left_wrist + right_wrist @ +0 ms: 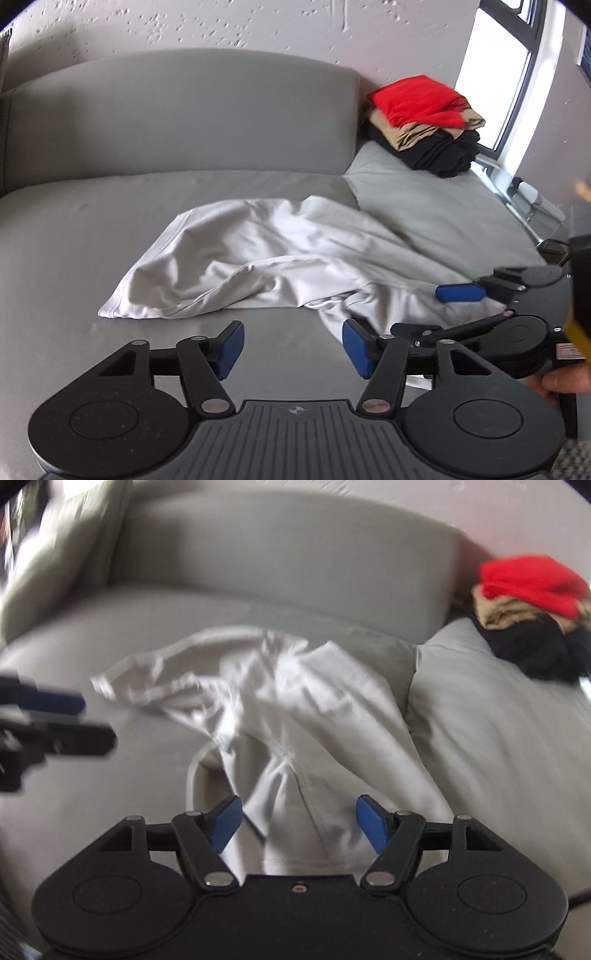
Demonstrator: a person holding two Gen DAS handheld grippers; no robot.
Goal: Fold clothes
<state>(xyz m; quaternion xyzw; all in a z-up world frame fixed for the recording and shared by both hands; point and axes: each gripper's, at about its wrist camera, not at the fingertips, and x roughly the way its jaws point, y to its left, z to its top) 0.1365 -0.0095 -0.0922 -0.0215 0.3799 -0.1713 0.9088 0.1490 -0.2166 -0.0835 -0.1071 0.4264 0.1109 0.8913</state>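
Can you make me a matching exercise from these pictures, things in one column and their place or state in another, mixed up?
Things:
1. white garment
2. red garment
3. black garment
4. left gripper

Places or states:
A. bottom of the stack
B. open, over bare sofa seat
C. crumpled on the sofa seat
D. top of the stack

Pairs: 1-C, 2-D, 3-A, 4-B

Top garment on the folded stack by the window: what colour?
Red. The top garment lies on tan and black ones; sharpest in the left wrist view.
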